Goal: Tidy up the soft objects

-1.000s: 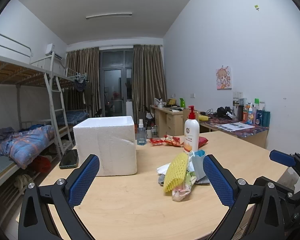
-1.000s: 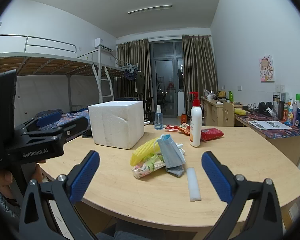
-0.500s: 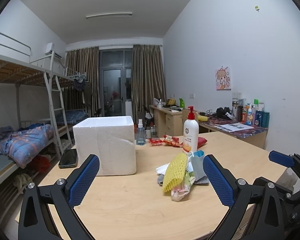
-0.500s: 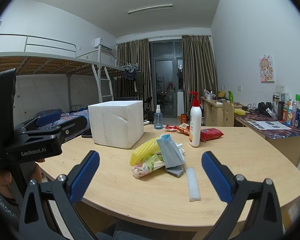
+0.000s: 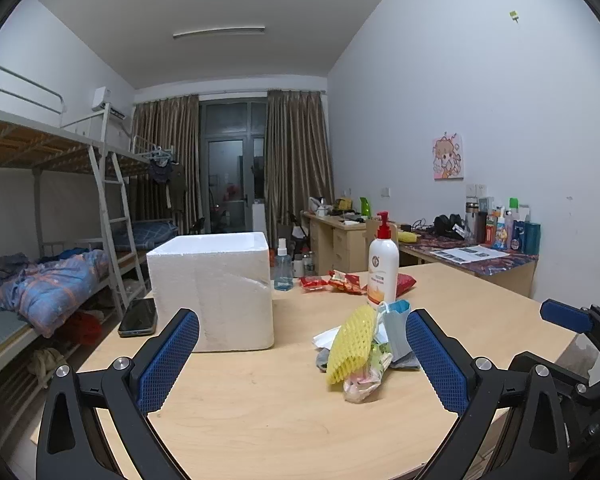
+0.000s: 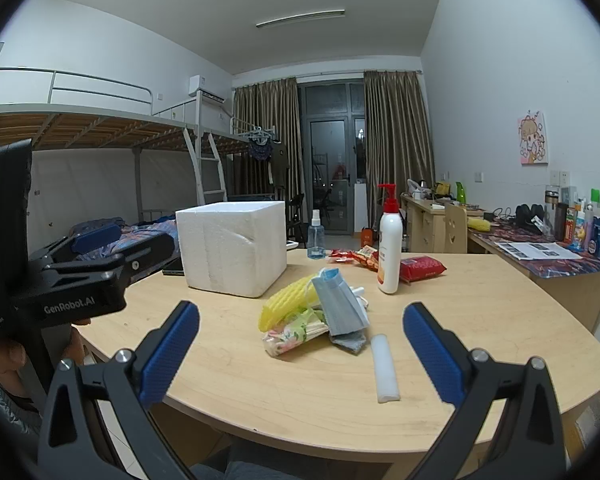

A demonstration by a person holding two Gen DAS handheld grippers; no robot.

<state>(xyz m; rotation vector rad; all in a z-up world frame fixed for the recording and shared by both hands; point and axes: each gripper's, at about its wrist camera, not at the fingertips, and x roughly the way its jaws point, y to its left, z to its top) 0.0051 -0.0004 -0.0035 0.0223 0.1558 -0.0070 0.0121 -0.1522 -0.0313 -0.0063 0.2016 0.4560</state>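
A heap of soft things lies mid-table: a yellow foam net (image 5: 352, 344) (image 6: 286, 306), a blue face mask (image 5: 396, 330) (image 6: 338, 302), a floral plastic packet (image 5: 366, 374) (image 6: 294, 334) and a grey cloth (image 6: 350, 342). A white foam strip (image 6: 384, 366) lies apart, nearer me. A white foam box (image 5: 216, 290) (image 6: 232, 250) stands left of the heap. My left gripper (image 5: 300, 360) hangs open above the near table edge, nothing between its fingers. My right gripper (image 6: 300, 354) is open too, short of the heap.
A pump bottle (image 5: 382, 264) (image 6: 390, 246), a spray bottle (image 5: 283, 266) and red snack packets (image 6: 420, 268) stand behind the heap. A phone (image 5: 138, 318) lies left of the box. The wooden table (image 5: 260, 420) curves at its near edge. A desk with bottles lines the right wall.
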